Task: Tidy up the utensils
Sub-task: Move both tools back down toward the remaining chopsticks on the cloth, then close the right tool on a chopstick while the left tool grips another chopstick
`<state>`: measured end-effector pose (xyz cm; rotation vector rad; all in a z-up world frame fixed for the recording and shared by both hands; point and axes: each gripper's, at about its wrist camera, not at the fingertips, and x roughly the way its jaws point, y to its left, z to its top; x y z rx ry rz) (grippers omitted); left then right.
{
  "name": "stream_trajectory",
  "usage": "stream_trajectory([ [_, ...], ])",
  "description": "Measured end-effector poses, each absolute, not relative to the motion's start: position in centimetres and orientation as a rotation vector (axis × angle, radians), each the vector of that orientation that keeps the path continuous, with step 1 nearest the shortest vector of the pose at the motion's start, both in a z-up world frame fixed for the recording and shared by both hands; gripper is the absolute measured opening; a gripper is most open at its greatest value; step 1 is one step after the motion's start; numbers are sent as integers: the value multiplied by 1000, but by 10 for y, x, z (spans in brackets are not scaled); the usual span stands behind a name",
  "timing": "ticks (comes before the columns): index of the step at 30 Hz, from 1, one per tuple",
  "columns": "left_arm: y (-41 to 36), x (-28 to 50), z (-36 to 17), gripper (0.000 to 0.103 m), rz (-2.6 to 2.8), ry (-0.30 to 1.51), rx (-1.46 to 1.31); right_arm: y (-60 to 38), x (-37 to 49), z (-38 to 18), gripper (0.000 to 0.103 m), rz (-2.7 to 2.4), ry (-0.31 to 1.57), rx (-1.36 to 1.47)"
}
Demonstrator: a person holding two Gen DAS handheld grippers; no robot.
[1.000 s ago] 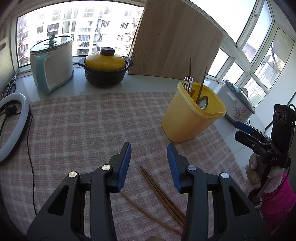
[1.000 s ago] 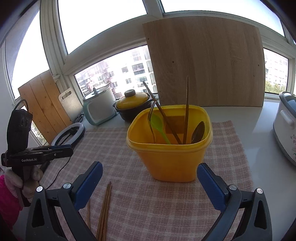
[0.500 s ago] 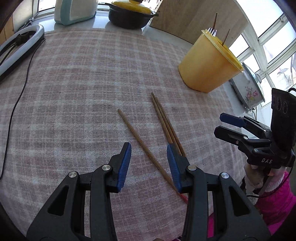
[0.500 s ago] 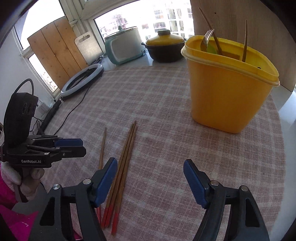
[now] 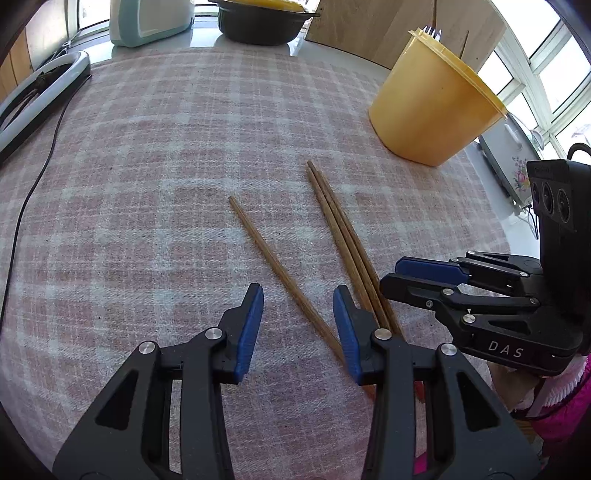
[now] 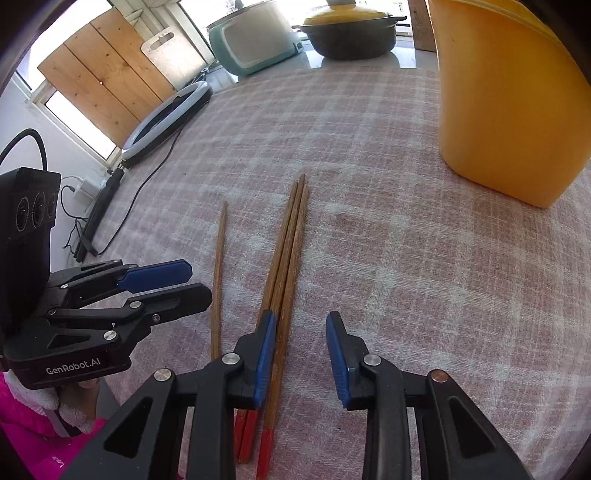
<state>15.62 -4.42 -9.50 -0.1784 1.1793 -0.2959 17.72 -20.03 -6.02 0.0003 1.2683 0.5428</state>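
Wooden chopsticks with red ends lie on the checked cloth: a single one (image 5: 273, 258) and a bundle of three (image 5: 343, 229). In the right wrist view the single one (image 6: 218, 266) lies left of the bundle (image 6: 290, 251). My left gripper (image 5: 297, 295) is open, low over the single chopstick, which runs between its fingers. My right gripper (image 6: 301, 321) is open over the bundle; one chopstick lies between its fingers and the others pass under the left finger. The yellow utensil tub (image 5: 432, 107) holds a fork and sticks; it also shows in the right wrist view (image 6: 506, 99).
A ring light (image 5: 33, 99) with its cable lies at the left. A teal appliance (image 6: 255, 37) and a dark pot with a yellow lid (image 6: 351, 33) stand at the back. A wooden board (image 5: 388, 26) leans behind the tub. A flowered white cooker (image 5: 513, 170) stands right.
Both grippers have tilted down and moved low over the chopsticks. The right gripper has narrowed its opening and now sits close beside the left one.
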Motion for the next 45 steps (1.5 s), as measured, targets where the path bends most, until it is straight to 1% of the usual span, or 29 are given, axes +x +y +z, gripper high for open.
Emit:
stream_trajectory([
  [1, -45, 157, -97, 37, -291, 1180, -169, -198, 178, -61, 25, 544, 1272, -8],
  [4, -46, 158, -102, 36, -279, 1184, -149, -193, 179, -62, 24, 539, 1272, -33],
  [8, -54, 158, -105, 35, -273, 1161, -86, -190, 181, -62, 18, 529, 1277, -65],
  [11, -60, 160, -105, 35, -278, 1147, -53, -191, 183, -62, 17, 526, 1286, -88],
  [12, -61, 160, -106, 33, -280, 1143, -47, -191, 184, -62, 16, 524, 1289, -95],
  [13, -62, 161, -106, 29, -282, 1143, -43, -191, 185, -62, 16, 524, 1293, -101],
  [15, -65, 165, -106, 27, -288, 1140, -34, -190, 186, -62, 16, 526, 1298, -117],
  [16, -66, 166, -107, 23, -289, 1140, -27, -187, 187, -62, 16, 526, 1300, -127],
  [19, -68, 170, -108, 16, -287, 1137, -13, -178, 188, -62, 16, 521, 1290, -183],
  [20, -67, 170, -108, 16, -290, 1140, -15, -176, 189, -63, 16, 525, 1288, -202],
  [26, -66, 172, -107, 13, -292, 1169, 3, -189, 200, -63, 2, 527, 1316, -207],
  [27, -65, 171, -107, 12, -287, 1174, 2, -193, 201, -63, 2, 531, 1320, -204],
  [30, -67, 172, -106, 13, -254, 1190, 10, -202, 205, -63, 2, 569, 1335, -195],
  [31, -68, 174, -106, 15, -231, 1200, 9, -203, 206, -63, 2, 585, 1338, -202],
  [33, -72, 176, -106, 16, -181, 1224, -2, -204, 208, -63, 8, 625, 1349, -206],
  [34, -74, 178, -106, 20, -168, 1237, -11, -203, 209, -63, 9, 641, 1360, -209],
  [36, -76, 182, -106, 27, -167, 1260, -30, -202, 213, -64, 10, 661, 1383, -212],
  [37, -77, 184, -105, 27, -166, 1267, -34, -201, 216, -64, 9, 664, 1396, -204],
  [38, -75, 187, -105, 27, -175, 1276, -34, -201, 219, -65, 6, 664, 1410, -197],
  [39, -73, 189, -105, 19, -181, 1288, -33, -201, 222, -65, 4, 660, 1420, -196],
  [40, -68, 192, -105, 11, -185, 1301, -31, -201, 223, -66, 4, 660, 1431, -192],
  [45, -46, 203, -108, 5, -266, 1364, -134, -205, 223, -66, 4, 632, 1443, -154],
])
